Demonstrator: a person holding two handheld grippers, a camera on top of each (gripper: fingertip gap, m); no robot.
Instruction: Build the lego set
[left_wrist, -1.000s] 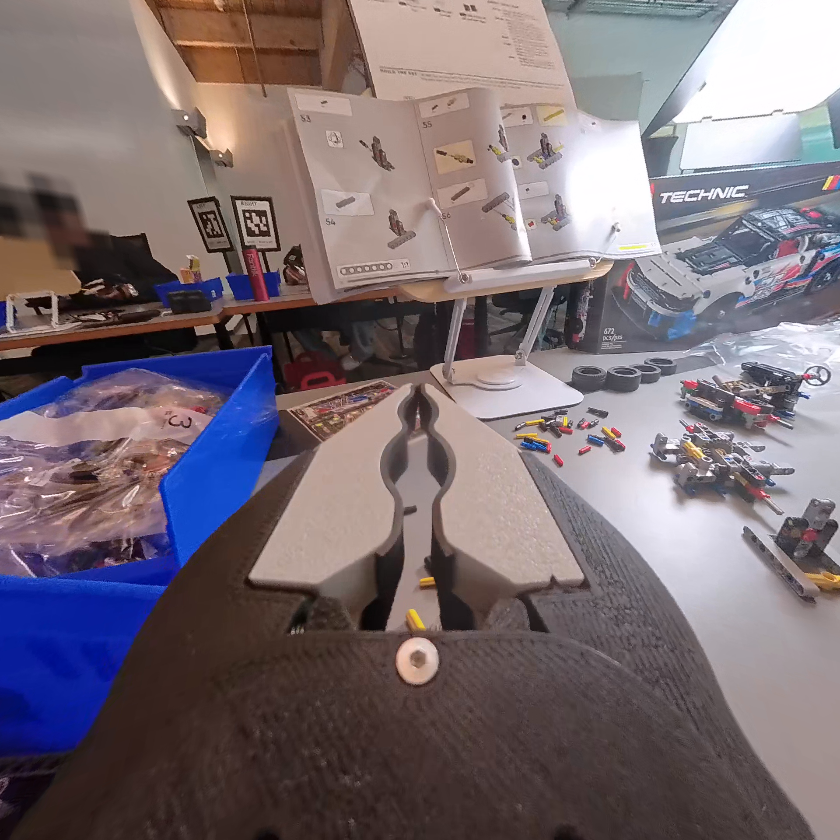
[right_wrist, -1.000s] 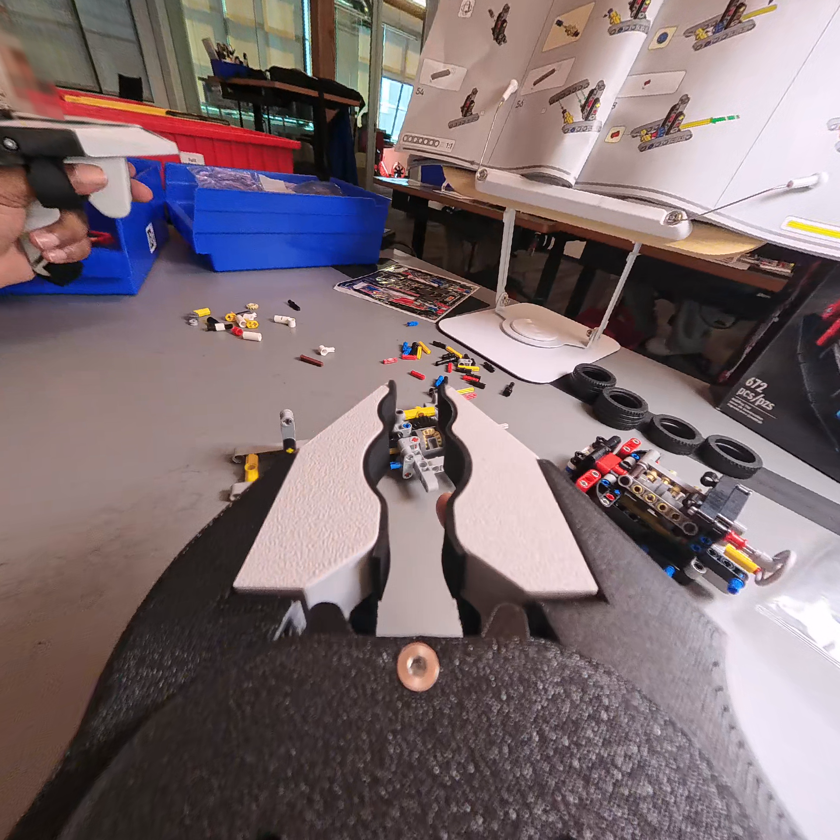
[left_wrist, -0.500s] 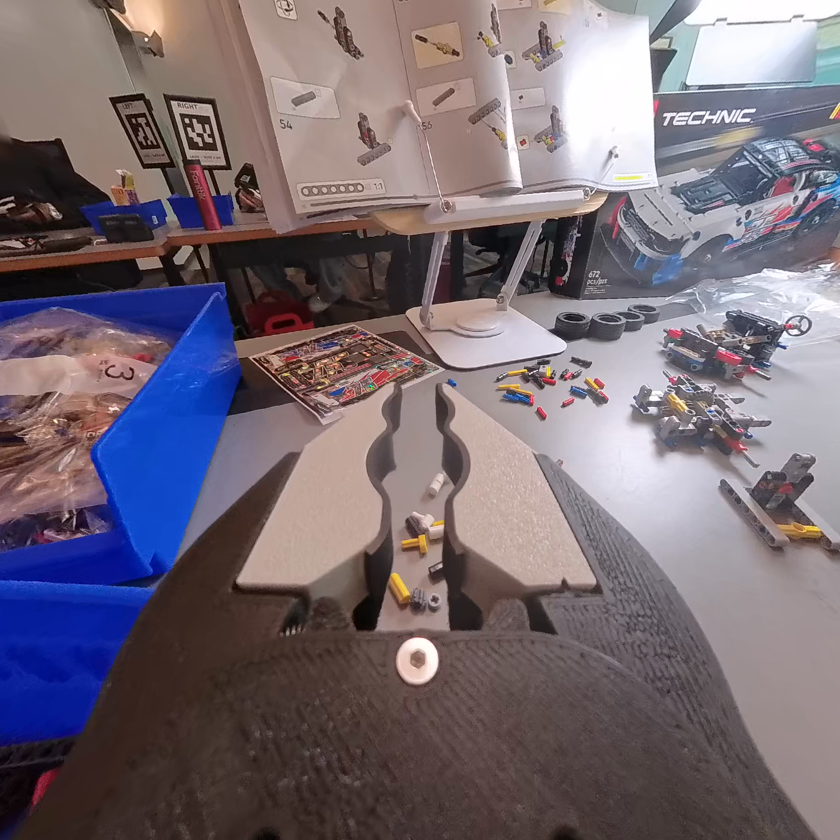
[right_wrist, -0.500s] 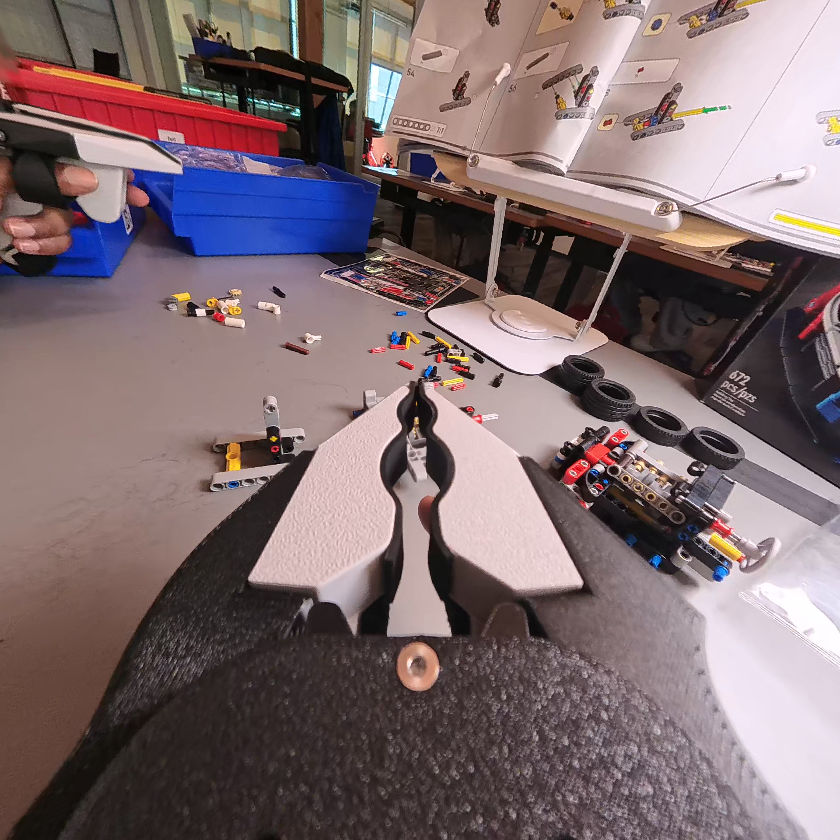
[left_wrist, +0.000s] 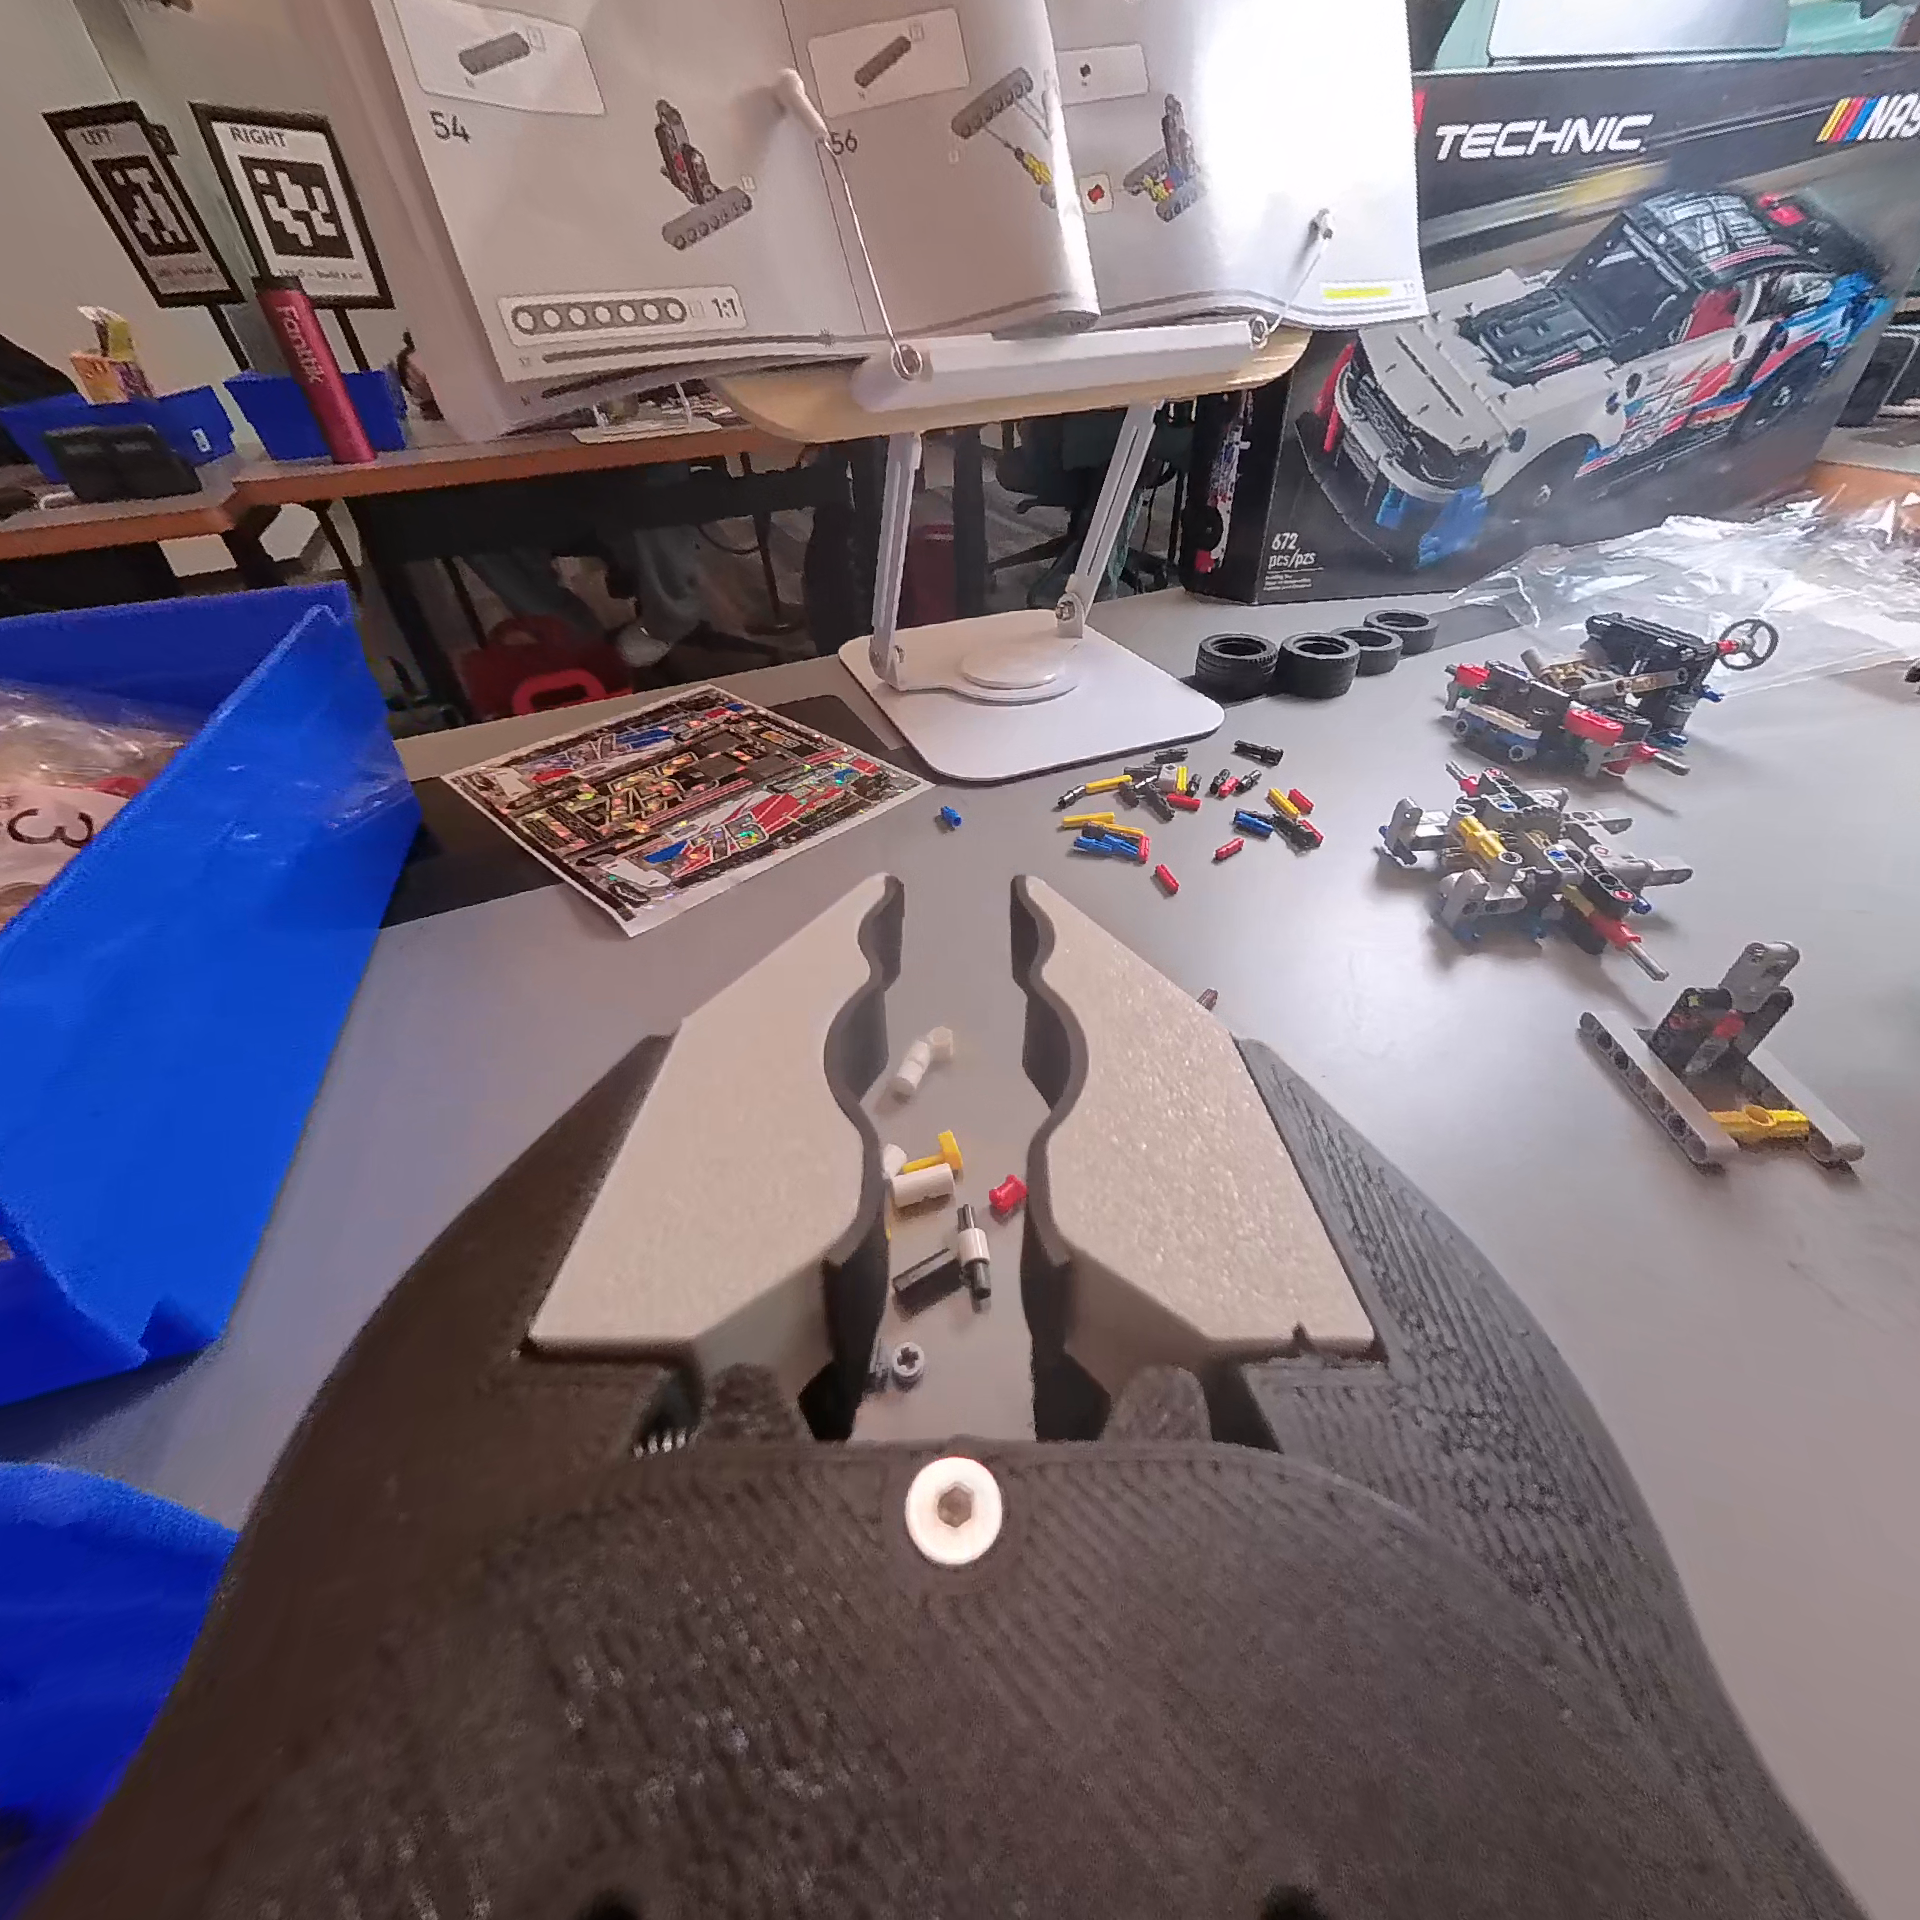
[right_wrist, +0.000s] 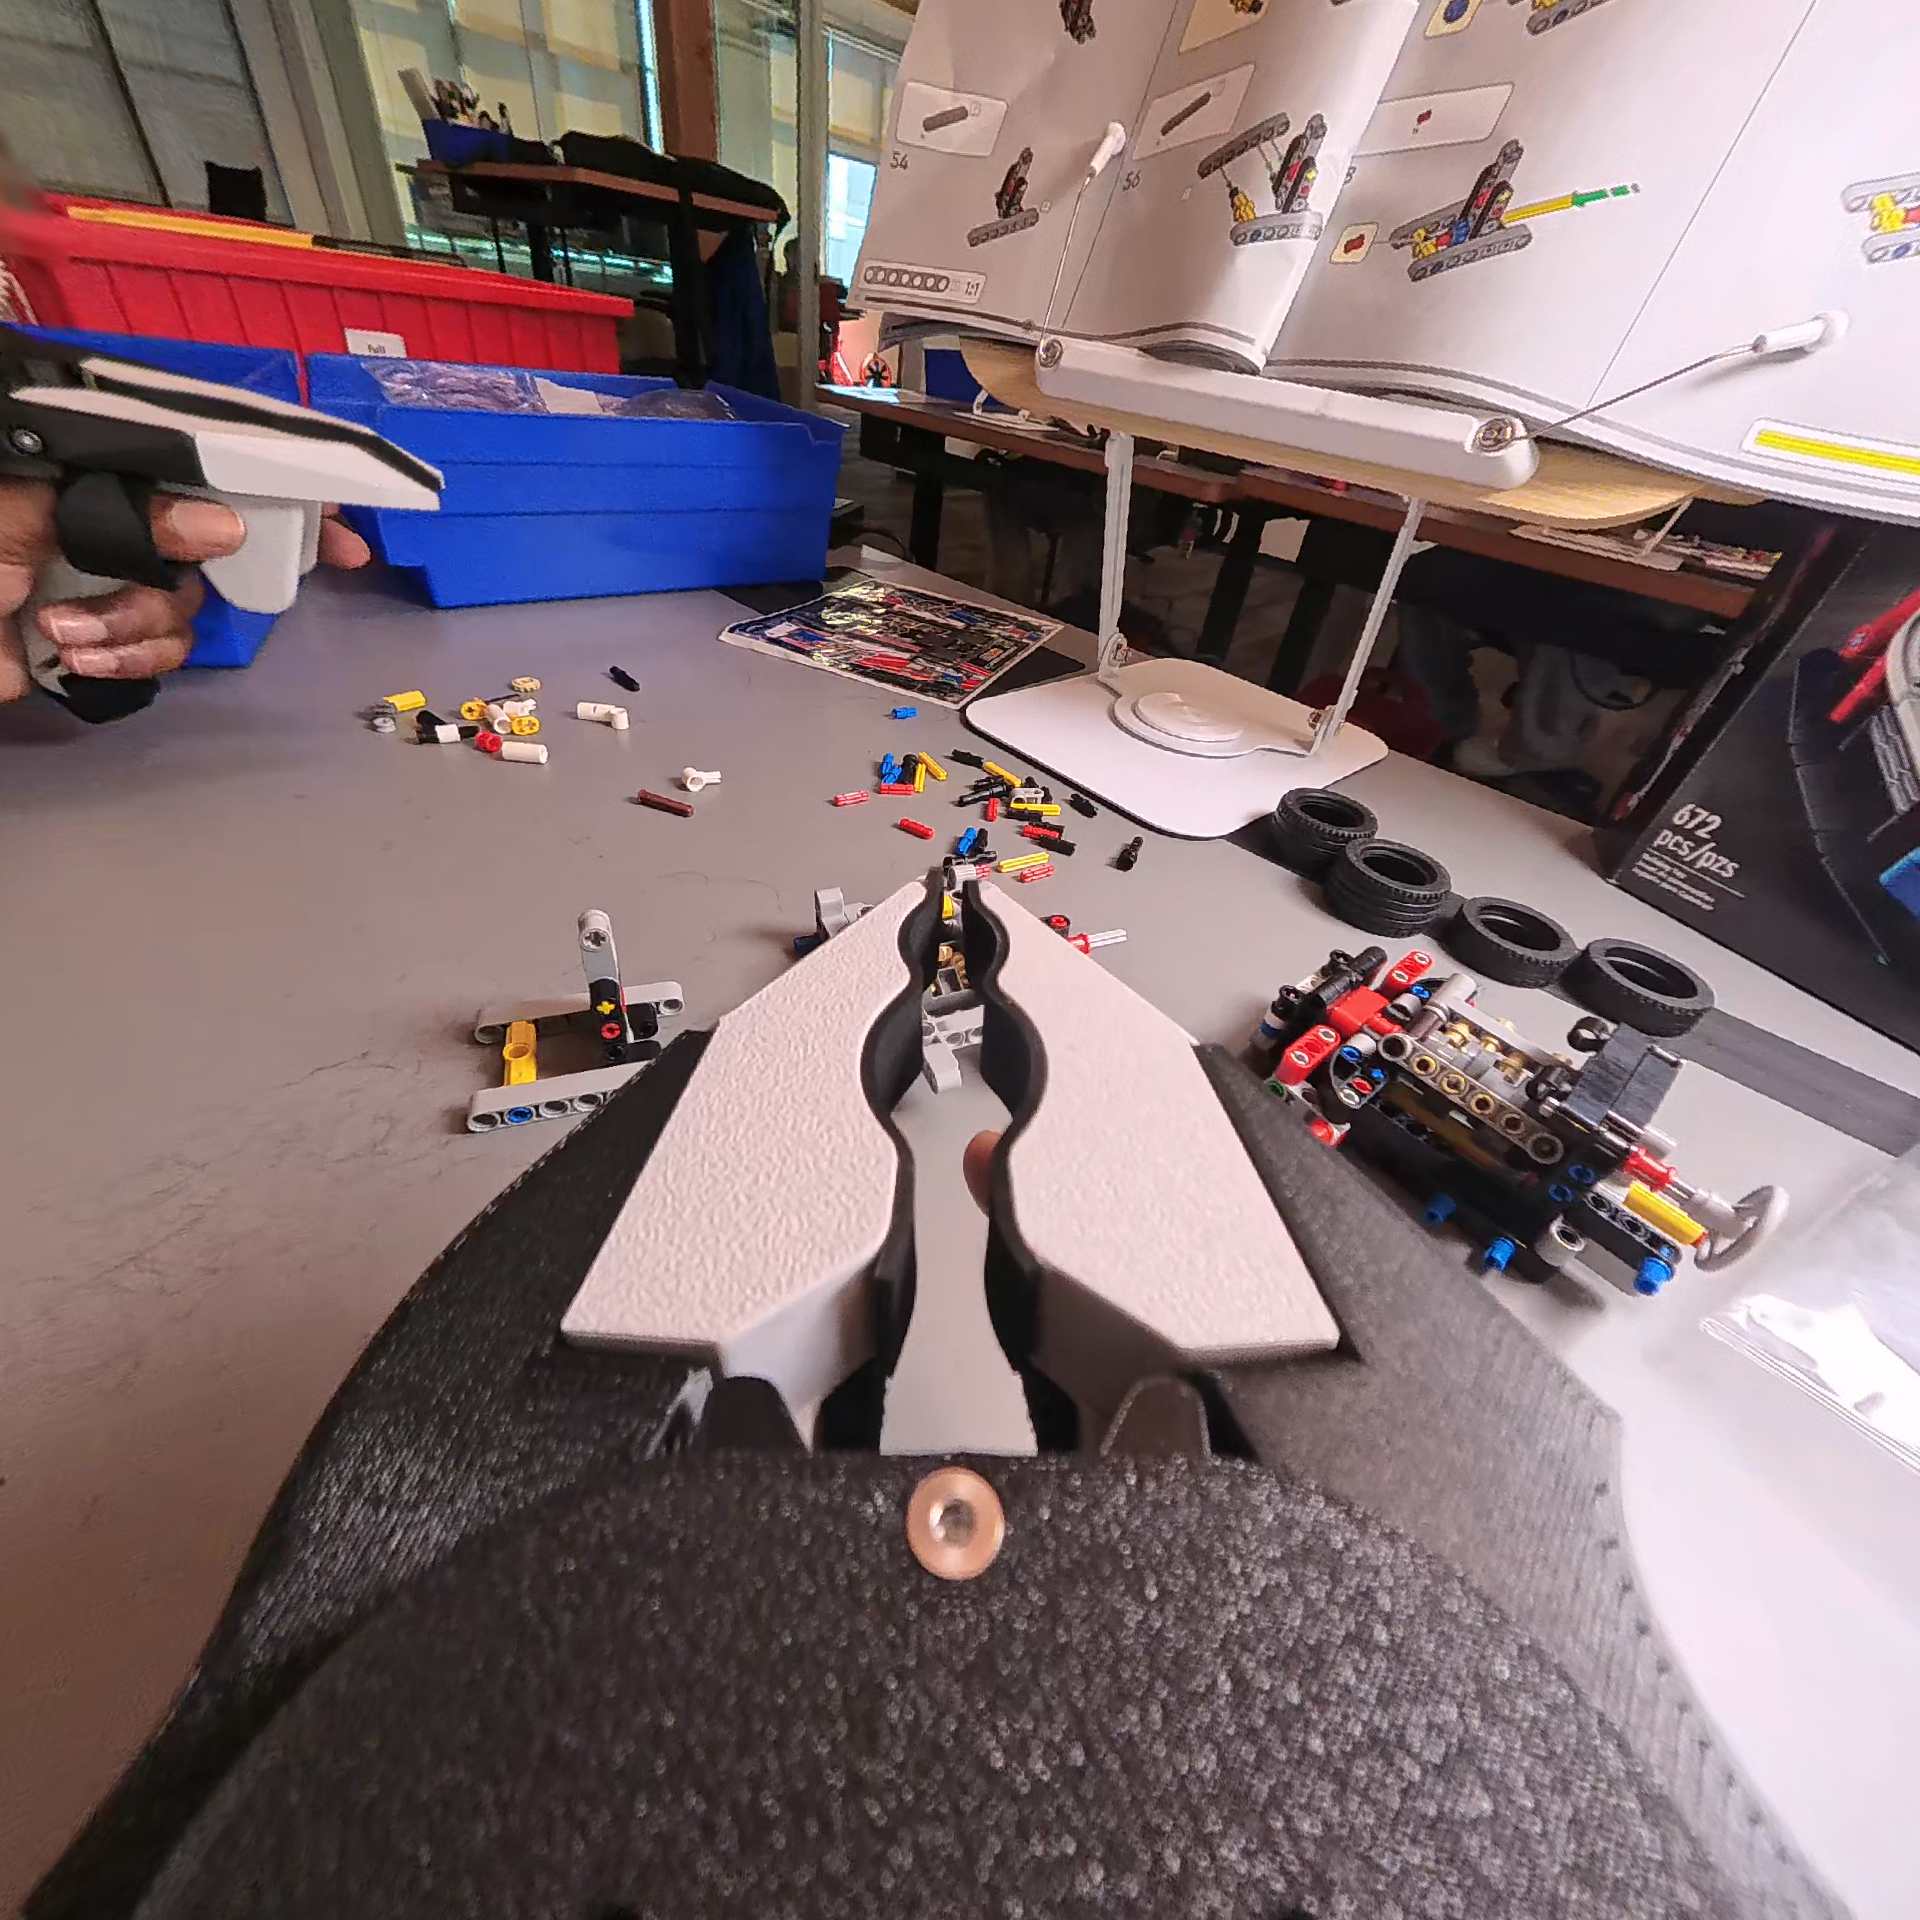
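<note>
Since the earlier frames, the left claw (left_wrist: 956, 894) had tipped down toward the grey table (left_wrist: 1455, 1351) and spread its fingers, while the right claw (right_wrist: 951, 902) had shut. Between the left claw's parted fingers nothing was gripped; loose small pieces (left_wrist: 940, 1174) lay on the table under the gap, white, yellow, red and black ones, none pressed by either pad. Just beyond its tips lay a sticker sheet (left_wrist: 675, 800), with a blue bin (left_wrist: 187, 935) to its left and a scatter of coloured pins (left_wrist: 1184, 821) to the right. Farther off stood the white book stand (left_wrist: 1029, 707) with its open instruction booklet (left_wrist: 727, 177).

At the right claw the fingertips stood nearly together around a small grey brick assembly (right_wrist: 951, 1023), part of which showed between the pads; it seemed clamped there, though I could not see the contact clearly. To its left sat a small grey beam frame (right_wrist: 566, 1039), to its right a larger half-built chassis (right_wrist: 1475, 1101), and past that a row of black tyres (right_wrist: 1455, 894). Far left, a hand (right_wrist: 94, 582) gripped the other claw's handle in front of the blue bins (right_wrist: 582, 488).
</note>
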